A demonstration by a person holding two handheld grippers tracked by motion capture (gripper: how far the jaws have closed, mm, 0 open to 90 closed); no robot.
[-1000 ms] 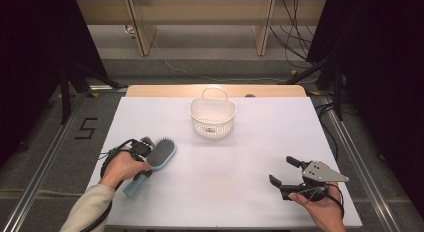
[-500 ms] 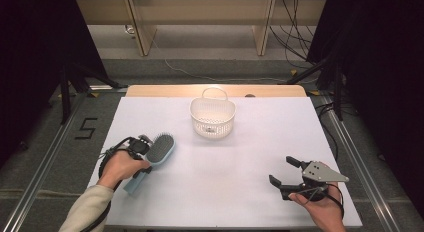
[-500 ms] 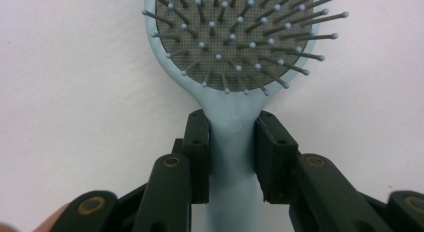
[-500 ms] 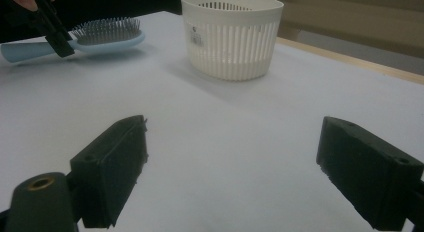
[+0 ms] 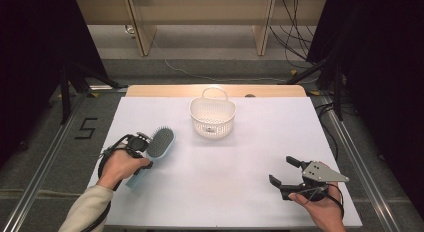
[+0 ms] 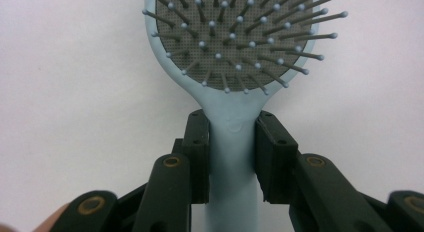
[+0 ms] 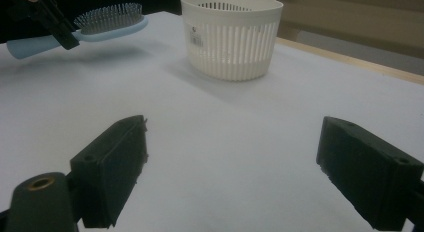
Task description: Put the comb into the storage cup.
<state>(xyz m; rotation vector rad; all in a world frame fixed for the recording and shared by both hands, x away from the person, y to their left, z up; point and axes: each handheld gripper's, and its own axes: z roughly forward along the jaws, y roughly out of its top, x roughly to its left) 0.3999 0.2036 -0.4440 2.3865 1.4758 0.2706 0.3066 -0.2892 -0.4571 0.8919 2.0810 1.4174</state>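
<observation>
Left tongs (image 6: 231,157): clamped on the neck of the hairbrush handle, one jaw on each side, just below the bristle pad; in the high view they sit at the left side of the table (image 5: 135,144), gripped by the person's left hand (image 5: 120,166).
Hairbrush (image 6: 235,67): light blue body, grey pad, bristles facing up. Long axis runs from the handle end near the person's left hand to the head, which points away from the person and slightly to the right, toward the basket. In the right gripper view the hairbrush (image 7: 107,22) is held roughly level, with its shadow on the table below it.
Right tongs (image 7: 240,177): jaws wide apart, nothing between them; in the high view they sit at the near right of the table (image 5: 287,173), held by the right hand (image 5: 320,207), jaws directed left and away.
Basket (image 5: 212,117): white, slotted wall, upright, with a handle loop on its far side; stands at the far centre, well apart from both tongs.
Table (image 5: 240,157): white surface with a wooden strip along the far edge.
</observation>
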